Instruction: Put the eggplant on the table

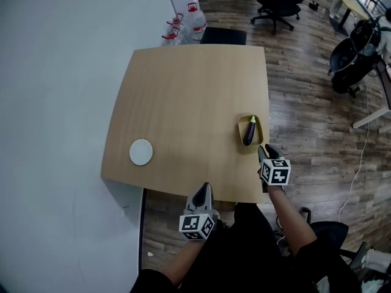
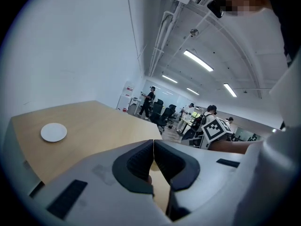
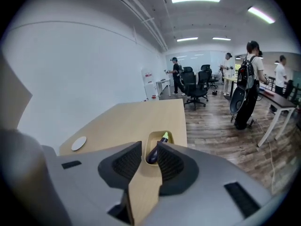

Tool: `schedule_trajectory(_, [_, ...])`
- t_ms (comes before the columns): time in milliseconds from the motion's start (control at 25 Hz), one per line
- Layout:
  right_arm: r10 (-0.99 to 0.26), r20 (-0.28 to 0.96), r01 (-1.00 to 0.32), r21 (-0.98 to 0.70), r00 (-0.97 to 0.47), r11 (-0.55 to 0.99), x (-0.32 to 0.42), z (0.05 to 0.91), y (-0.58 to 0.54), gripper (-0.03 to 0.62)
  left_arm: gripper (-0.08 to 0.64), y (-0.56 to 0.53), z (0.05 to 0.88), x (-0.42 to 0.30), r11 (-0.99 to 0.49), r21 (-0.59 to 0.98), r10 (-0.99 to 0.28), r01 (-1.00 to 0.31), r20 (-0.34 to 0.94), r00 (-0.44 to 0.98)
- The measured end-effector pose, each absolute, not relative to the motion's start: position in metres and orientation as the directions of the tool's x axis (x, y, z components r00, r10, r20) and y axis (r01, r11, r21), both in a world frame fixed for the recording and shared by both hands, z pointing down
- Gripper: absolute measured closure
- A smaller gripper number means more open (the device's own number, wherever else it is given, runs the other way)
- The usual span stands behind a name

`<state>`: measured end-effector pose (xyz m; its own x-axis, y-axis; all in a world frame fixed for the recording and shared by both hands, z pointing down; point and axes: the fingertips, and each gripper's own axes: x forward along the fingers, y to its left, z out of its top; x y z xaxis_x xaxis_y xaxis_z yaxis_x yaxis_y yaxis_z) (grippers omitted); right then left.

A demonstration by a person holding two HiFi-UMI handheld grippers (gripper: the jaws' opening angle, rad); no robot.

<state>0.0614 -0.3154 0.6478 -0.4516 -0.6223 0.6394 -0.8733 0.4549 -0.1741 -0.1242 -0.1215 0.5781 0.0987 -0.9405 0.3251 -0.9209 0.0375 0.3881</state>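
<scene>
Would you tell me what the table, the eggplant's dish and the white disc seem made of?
Table: light wood or wood-look laminate, matte, faint grain. Dish: olive-yellow, smooth, probably plastic or glazed ceramic. White disc: plain, matte; ceramic or plastic, cannot tell.

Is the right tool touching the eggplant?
Apart. In the head view the right tool sits short of the eggplant, with the dish rim between them.
</scene>
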Motion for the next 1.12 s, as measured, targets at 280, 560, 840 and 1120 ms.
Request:
schedule_trajectory(280, [-0.668,0.560,-0.868,-0.245,-0.490,0.432,0.061,0.584,-0.226,0.531,0.545,-0.088,0.560,-0.135,-0.064,0.412,-0.950,-0.909,0.254,0.182])
schedule_trajectory(560, [-0.731,0.450,-0.858,-0.236,-0.512,0.456,0.053,0.538,-0.150,0.531,0.545,-0.079,0.538,-0.129,-0.203,0.391,-0.936,-0.898,0.191,0.294])
schedule_trajectory(840, [-0.803,0.388,-0.892,-0.177,-0.452,0.416,0.058,0.517,-0.109,0.531,0.545,-0.083,0.516,-0.108,-0.316,0.357,-0.913,-0.879,0.138,0.384])
schedule_trajectory(1120, [-0.818,0.373,-0.899,-0.154,-0.437,0.410,0.054,0.511,-0.093,0.531,0.545,-0.080,0.503,-0.112,-0.330,0.338,-0.913,-0.881,0.124,0.390])
